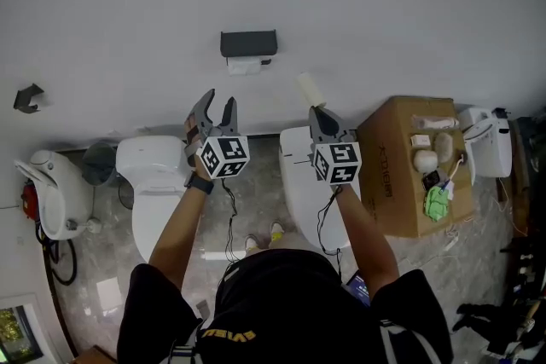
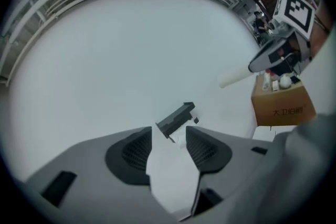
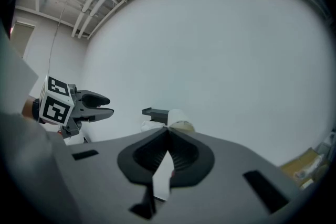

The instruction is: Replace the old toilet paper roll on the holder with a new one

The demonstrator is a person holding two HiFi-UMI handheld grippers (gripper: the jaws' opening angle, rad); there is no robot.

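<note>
Head view: the left claw is spread and empty, below the holder at upper centre, where old paper hangs. The right claw is pressed together, pinching a slim roll by its end.

Left gripper view: the holder shows between the jaws, untouched.

Right gripper view: the roll sits at the tips. The hold looks slight, so a tilt may drop the roll.

Black holder; white roll; perhaps cream tube

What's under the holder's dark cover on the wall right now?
Only white paper shows just below the dark cover; the cover hides how much roll is left and any spindle.
</note>
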